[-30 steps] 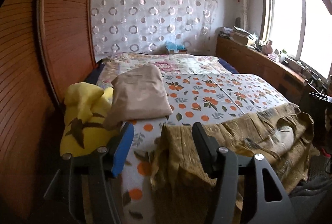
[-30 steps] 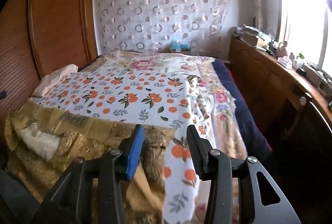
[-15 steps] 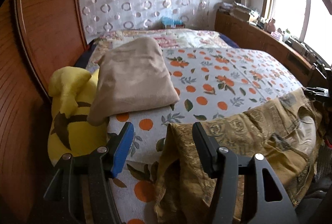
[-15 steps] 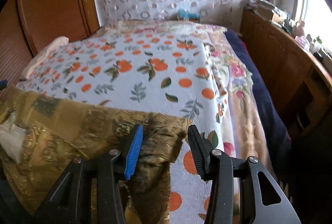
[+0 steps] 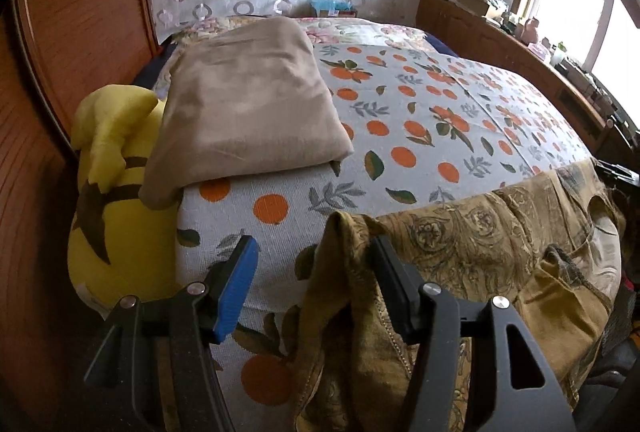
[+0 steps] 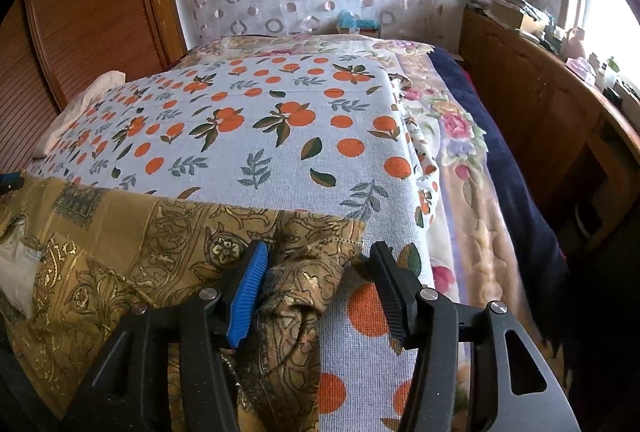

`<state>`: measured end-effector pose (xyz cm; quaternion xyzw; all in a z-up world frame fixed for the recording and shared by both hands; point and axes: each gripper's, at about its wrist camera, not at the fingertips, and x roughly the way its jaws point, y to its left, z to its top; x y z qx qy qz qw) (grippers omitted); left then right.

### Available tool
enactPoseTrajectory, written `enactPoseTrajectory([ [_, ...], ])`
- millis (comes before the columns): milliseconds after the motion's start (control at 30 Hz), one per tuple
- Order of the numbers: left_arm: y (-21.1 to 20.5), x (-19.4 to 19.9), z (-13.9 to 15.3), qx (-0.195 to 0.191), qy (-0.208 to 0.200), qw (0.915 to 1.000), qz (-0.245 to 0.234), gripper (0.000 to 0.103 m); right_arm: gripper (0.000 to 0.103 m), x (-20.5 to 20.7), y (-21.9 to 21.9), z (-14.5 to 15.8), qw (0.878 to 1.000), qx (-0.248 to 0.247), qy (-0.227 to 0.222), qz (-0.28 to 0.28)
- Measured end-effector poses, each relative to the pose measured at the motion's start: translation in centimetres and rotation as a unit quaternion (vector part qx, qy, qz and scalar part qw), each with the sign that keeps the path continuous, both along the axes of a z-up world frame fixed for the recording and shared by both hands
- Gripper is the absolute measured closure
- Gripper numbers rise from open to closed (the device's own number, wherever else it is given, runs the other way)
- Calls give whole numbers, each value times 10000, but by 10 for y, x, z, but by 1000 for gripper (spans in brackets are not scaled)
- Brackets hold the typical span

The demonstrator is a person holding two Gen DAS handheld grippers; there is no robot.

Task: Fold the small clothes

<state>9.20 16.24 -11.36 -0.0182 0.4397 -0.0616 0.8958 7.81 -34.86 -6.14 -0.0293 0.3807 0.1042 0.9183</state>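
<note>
Both grippers, left (image 5: 312, 268) and right (image 6: 318, 272), stood spread apart over the two near corners of the gold patterned garment (image 6: 120, 256) draped across the bed's (image 6: 280, 152) front edge, apparently unfolded and ungrasped, while a beige piece (image 5: 244, 108) already lay folded.
</note>
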Motion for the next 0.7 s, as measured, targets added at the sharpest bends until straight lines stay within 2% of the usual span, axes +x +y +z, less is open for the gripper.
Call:
enactPoseTrajectory([
  [333,3,4,0,-91,41,9999,-79,40,46,2,3,-1,10000,-47,27,41],
  [367,2,5,0,-102,45,9999,-98,41,46,2,3,-1,10000,-52,28,63],
  [467,0,8,1,-199,106,9995,-205,54,46,2,2,-1,9998,9,60,175],
  [500,-2,9,1,-199,138,9994,-237,58,49,1,2,0,9997,13,74,237],
  [533,-5,9,2,-207,170,9992,-296,68,53,0,3,0,9994,19,80,330],
  [567,-7,9,3,-261,197,9988,-371,74,64,-2,4,1,9991,48,87,407],
  [600,-9,8,4,-322,220,9981,-467,84,80,-5,5,1,9988,108,104,476],
  [633,-13,5,7,-238,149,9984,-484,97,86,-8,6,1,9982,170,110,557],
  [700,-19,-6,17,-107,-189,9987,-467,97,94,-16,7,4,9982,165,-42,570],
])
